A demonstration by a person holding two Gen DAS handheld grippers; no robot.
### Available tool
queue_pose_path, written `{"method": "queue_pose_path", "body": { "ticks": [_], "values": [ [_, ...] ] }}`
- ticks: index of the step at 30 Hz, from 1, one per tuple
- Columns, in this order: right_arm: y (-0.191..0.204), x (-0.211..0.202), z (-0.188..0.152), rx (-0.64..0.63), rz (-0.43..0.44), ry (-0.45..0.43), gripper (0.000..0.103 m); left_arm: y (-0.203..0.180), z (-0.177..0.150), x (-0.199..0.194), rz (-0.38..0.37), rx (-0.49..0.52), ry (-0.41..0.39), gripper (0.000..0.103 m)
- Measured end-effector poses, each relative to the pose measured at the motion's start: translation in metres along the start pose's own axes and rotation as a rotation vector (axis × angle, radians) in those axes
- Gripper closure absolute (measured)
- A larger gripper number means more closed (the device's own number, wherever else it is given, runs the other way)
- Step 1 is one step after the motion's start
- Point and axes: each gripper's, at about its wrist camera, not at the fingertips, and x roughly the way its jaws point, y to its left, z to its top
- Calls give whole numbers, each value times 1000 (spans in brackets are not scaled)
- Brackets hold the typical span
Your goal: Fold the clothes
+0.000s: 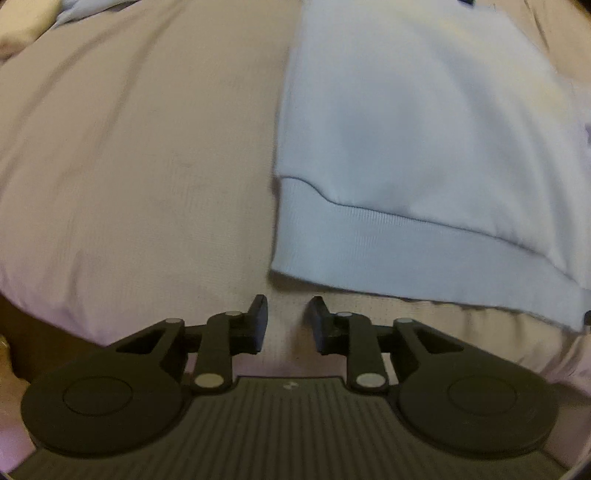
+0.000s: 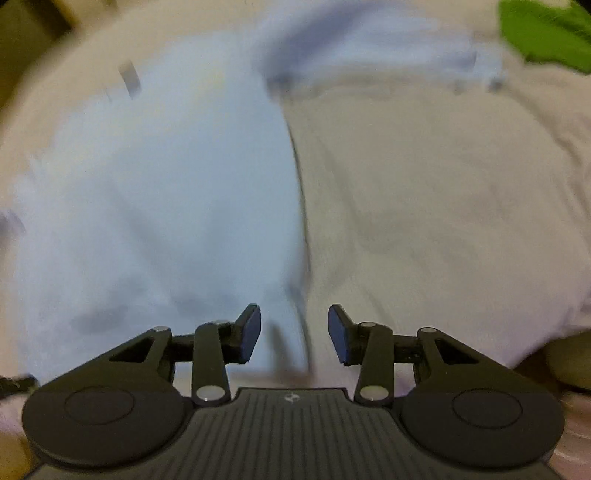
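Pointing down at a beige sheet (image 1: 129, 166), the left claw (image 1: 287, 321) has its jaws a little apart with nothing between them, only bare sheet showing in the gap. No earlier view, so just state: parted, empty. The light blue sweatshirt (image 1: 424, 129) lies flat on the sheet, up and to the right of this claw, not touching it. Its ribbed hem band (image 1: 406, 251) runs across the near edge, and the hem's near left corner sits just beyond the claw tips. The sweatshirt's left side edge is straight, looks like a fold line. A bit of pale cloth (image 1: 26, 22) at the top left corner, too blurred to name.

Right wrist view is motion-blurred. The right claw (image 2: 294, 332) is spread wider, blue pads (image 2: 340, 334) visible, nothing pinched. The light blue sweatshirt (image 2: 147, 203) fills the left half of this view, its edge running top to bottom and passing under the gap between the jaws. Whether the claw touches the cloth: cannot tell from blur, but the pads do not press on it. Beige sheet (image 2: 443, 203) on the right half. A darker blue part of the garment (image 2: 351, 40) stretches across the top, smeared. A green cloth (image 2: 546, 33) sits in the top right corner, well apart from the sweatshirt body.
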Motion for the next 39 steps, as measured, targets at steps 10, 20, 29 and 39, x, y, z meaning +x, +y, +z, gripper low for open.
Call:
{"method": "queue_pose_path", "body": {
  "ticks": [10,20,29,39],
  "values": [
    [97,-19,59,-19,154,-121,48,93,94,-28,-28,-302,-153,73],
    [228,45,109,-104,228,-13,52,223,196,-23,-54,-629,-313,63],
    [271,77,135,-143,186,69,48,306,273,33,49,-846,-381,59],
    [278,84,137,-180,155,124,38,258,297,-61,155,-454,-698,88]
  ]
}}
